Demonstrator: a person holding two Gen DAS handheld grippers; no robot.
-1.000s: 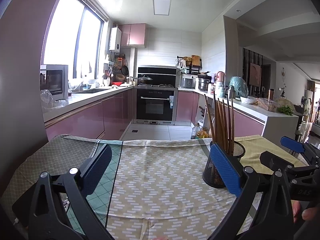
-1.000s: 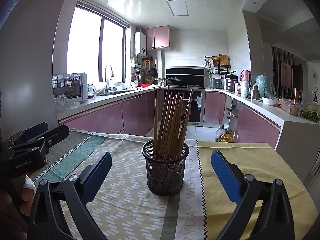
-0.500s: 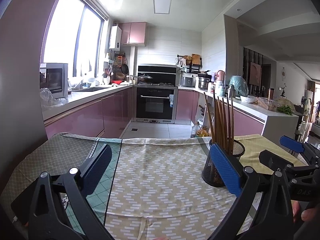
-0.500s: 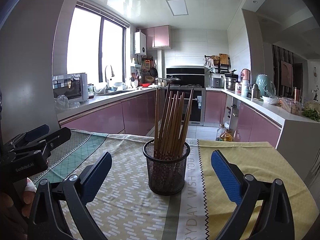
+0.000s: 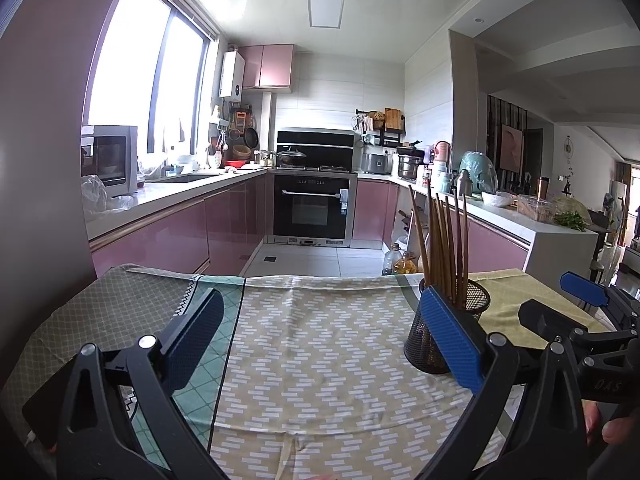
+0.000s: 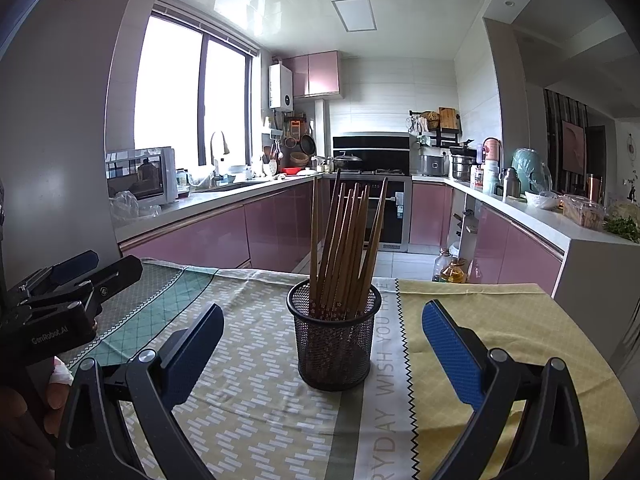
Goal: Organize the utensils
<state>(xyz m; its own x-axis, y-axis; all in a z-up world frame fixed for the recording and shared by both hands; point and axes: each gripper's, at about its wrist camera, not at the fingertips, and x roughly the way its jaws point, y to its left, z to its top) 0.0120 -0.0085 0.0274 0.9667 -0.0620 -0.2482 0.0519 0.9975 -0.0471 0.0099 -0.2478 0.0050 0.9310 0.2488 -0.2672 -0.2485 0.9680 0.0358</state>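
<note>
A black mesh cup (image 6: 334, 336) stands upright on the tablecloth (image 6: 256, 404), holding several brown wooden chopsticks (image 6: 347, 244). My right gripper (image 6: 320, 340) is open and empty, with the cup straight ahead between its blue pads, just beyond them. My left gripper (image 5: 320, 332) is open and empty over the cloth; the cup (image 5: 434, 340) sits behind its right pad (image 5: 452, 340), with the chopsticks (image 5: 444, 240) sticking up above it. Each gripper shows at the edge of the other's view: the right one (image 5: 588, 312) and the left one (image 6: 72, 284).
The patterned tablecloth (image 5: 320, 360) covers the table up to its far edge (image 5: 320, 278). Beyond lie pink kitchen cabinets (image 6: 208, 240), an oven (image 5: 312, 212) and a white counter (image 6: 580, 236) on the right. Oil bottles (image 6: 452, 270) stand on the floor.
Both views have shifted very slightly; the cup and chopsticks stay in place. Both grippers remain open and empty.
</note>
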